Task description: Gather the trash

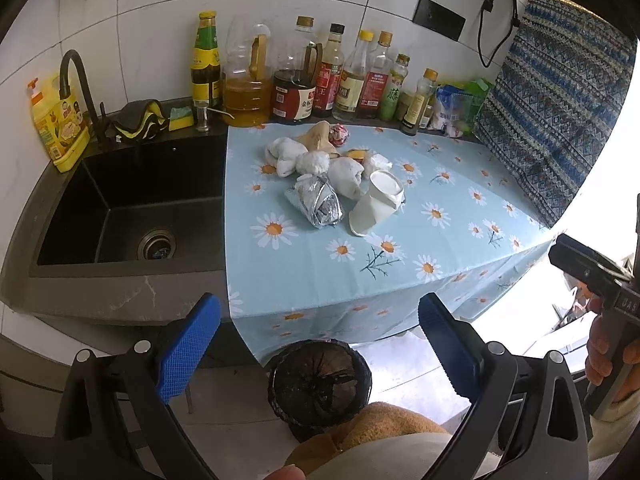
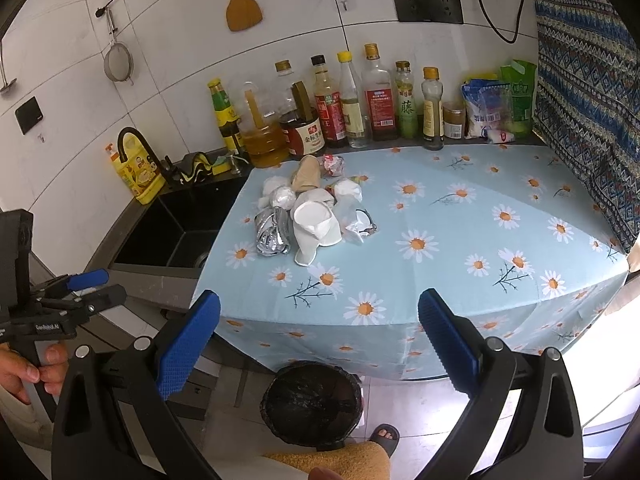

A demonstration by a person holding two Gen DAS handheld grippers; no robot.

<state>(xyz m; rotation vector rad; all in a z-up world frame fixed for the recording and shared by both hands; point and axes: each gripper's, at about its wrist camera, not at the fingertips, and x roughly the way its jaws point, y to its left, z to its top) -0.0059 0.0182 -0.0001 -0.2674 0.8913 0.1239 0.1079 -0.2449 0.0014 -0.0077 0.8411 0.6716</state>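
Note:
A heap of trash lies on the daisy-print tablecloth (image 1: 400,280) (image 2: 440,280): a crushed white paper cup (image 1: 378,204) (image 2: 316,228), a crumpled foil wrapper (image 1: 320,204) (image 2: 272,232), white tissue wads (image 1: 292,158) (image 2: 280,198), a brown paper piece (image 1: 318,138) (image 2: 306,174) and a red-white wrapper (image 1: 339,135) (image 2: 333,165). A black-lined bin (image 1: 320,384) (image 2: 314,400) stands on the floor below the counter's front edge. My left gripper (image 1: 320,308) and my right gripper (image 2: 320,304) hover open and empty above the bin, short of the heap.
A black sink (image 1: 132,208) (image 2: 176,228) with a faucet lies left of the cloth. Several sauce and oil bottles (image 1: 304,80) (image 2: 352,104) line the back wall. A patterned cloth (image 1: 560,120) (image 2: 592,100) hangs at the right. A person's knee and sandalled foot (image 2: 384,436) are beside the bin.

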